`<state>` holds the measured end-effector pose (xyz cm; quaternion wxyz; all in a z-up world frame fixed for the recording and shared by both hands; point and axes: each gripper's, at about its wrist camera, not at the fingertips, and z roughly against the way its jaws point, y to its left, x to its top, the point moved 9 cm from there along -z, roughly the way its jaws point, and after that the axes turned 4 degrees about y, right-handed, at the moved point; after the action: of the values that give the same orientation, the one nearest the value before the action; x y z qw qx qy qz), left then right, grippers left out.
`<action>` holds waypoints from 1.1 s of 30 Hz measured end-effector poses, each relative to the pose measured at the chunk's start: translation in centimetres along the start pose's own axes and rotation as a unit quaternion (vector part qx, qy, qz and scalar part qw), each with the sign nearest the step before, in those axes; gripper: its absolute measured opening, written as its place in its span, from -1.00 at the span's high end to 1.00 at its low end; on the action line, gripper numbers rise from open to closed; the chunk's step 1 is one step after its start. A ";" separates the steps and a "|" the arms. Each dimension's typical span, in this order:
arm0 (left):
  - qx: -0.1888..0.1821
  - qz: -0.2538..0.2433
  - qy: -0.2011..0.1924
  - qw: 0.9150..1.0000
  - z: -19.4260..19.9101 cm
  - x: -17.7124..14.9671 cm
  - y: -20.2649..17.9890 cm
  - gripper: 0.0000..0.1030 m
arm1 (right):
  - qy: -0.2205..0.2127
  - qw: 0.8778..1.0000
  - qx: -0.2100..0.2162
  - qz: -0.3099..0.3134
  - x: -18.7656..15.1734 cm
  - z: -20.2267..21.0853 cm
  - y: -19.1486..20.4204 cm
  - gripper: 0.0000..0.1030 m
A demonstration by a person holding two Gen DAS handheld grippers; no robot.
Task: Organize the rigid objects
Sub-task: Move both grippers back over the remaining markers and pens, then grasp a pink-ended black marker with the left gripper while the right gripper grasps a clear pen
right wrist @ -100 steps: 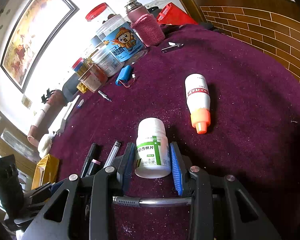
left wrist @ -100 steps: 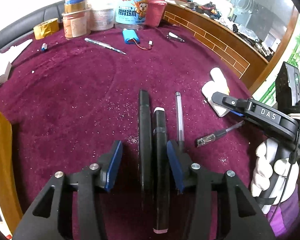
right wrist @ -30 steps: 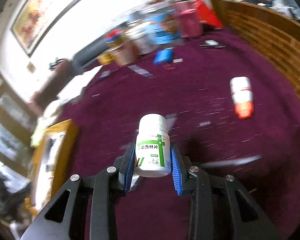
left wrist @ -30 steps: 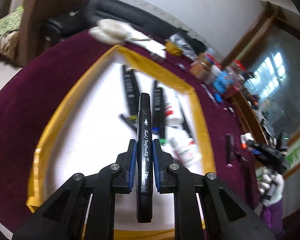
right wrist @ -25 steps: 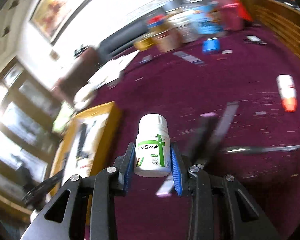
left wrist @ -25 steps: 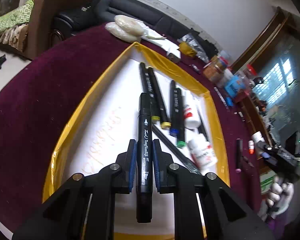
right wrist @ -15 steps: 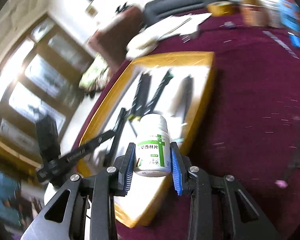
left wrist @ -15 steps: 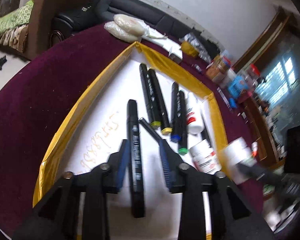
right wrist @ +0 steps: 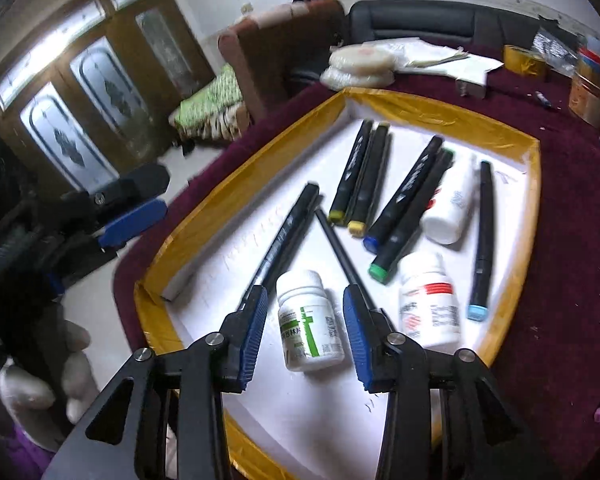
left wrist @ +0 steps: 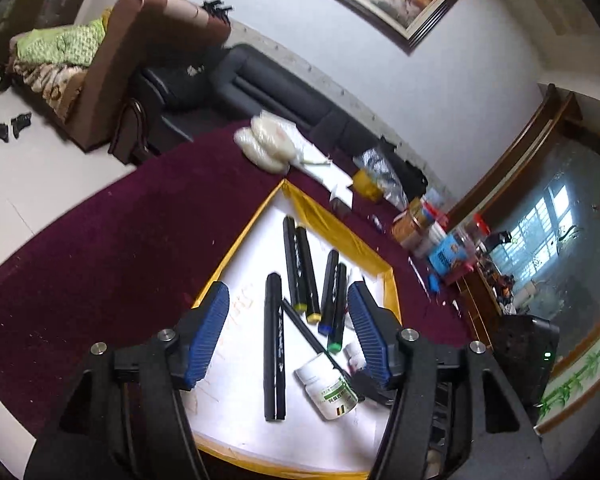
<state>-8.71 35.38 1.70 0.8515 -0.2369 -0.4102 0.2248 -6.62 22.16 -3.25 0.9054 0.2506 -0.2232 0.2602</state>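
A white tray with a yellow taped rim [right wrist: 440,110] [left wrist: 224,264] lies on the maroon table. It holds several black markers and white pill bottles. My left gripper [left wrist: 288,336] is open above the tray; the black marker [left wrist: 274,344] lies loose between its jaws. My right gripper [right wrist: 304,332] is open; the green-label white bottle [right wrist: 310,322] [left wrist: 328,390] lies on its side in the tray between the jaws. A red-label bottle [right wrist: 430,300] lies right of it.
Another white bottle [right wrist: 450,210] and a blue-tipped marker [right wrist: 482,240] lie at the tray's right side. Jars and tape rolls [left wrist: 432,228] stand at the table's far side. A bag of white discs [right wrist: 358,66] lies beyond the tray. A sofa [left wrist: 260,88] stands behind.
My left gripper opened and dropped the black marker in the tray, then drew back. My right gripper carried the green-label bottle over the tray, opened, and the bottle now lies on its side.
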 end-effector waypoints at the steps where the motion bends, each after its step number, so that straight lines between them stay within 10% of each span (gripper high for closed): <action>1: 0.000 -0.004 -0.006 1.000 0.2 0.1 -0.2 -0.20 | -0.010 1.000 0.002 -0.007 -0.1 0.9 -0.6 0.31; 9: 0.001 -0.114 0.015 0.993 -0.9 -2.3 -6.7 -0.24 | -0.087 0.986 -0.065 -0.124 -2.4 9.5 -12.7 0.29; 22: -0.039 -0.264 0.151 0.952 -6.3 -12.4 -19.5 -0.25 | -0.154 0.928 -0.174 -0.291 -11.5 21.0 -29.0 0.28; 33: -0.021 -0.338 0.203 0.919 -11.9 -18.5 -26.0 -0.24 | -0.193 0.912 -0.190 -0.306 -10.2 20.9 -35.8 0.25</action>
<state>-4.59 1.64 -0.54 0.9366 -0.1423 -0.2891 -0.1376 0.73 -19.81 -4.58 0.9104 0.1750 -0.3514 -0.1308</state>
